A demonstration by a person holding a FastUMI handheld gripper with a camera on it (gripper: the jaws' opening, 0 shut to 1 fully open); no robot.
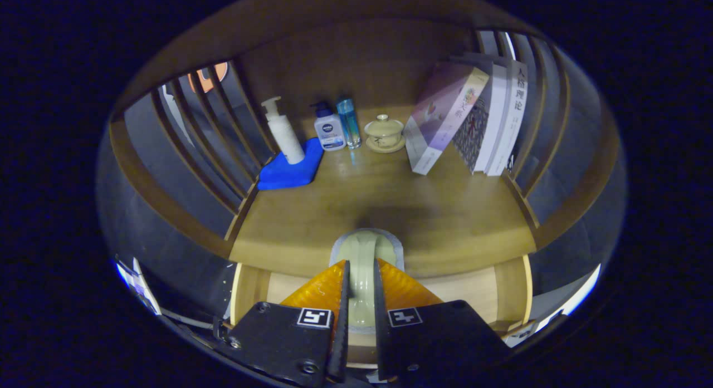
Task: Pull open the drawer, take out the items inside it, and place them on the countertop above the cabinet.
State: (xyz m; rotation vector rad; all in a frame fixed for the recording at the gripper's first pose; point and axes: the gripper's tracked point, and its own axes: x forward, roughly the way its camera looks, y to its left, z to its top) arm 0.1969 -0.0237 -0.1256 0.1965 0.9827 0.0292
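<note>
Pinching a pale green bottle (pixel 363 265) between our fingers (pixel 361 290) above the open drawer (pixel 479 288), we risk clipping the bench (pixel 445 221) edge and dropping it.

A small white pump bottle (pixel 328 131) at the back of the counter (pixel 390 204) carries a dark blue "NIVEA" logo. The white spine of the outermost leaning book (pixel 515 115) reads "人格理论" in black characters. Each of the fingers (pixel 317 290) has a square black-and-white coded marker (pixel 315 317) at its base, without readable words.
</note>
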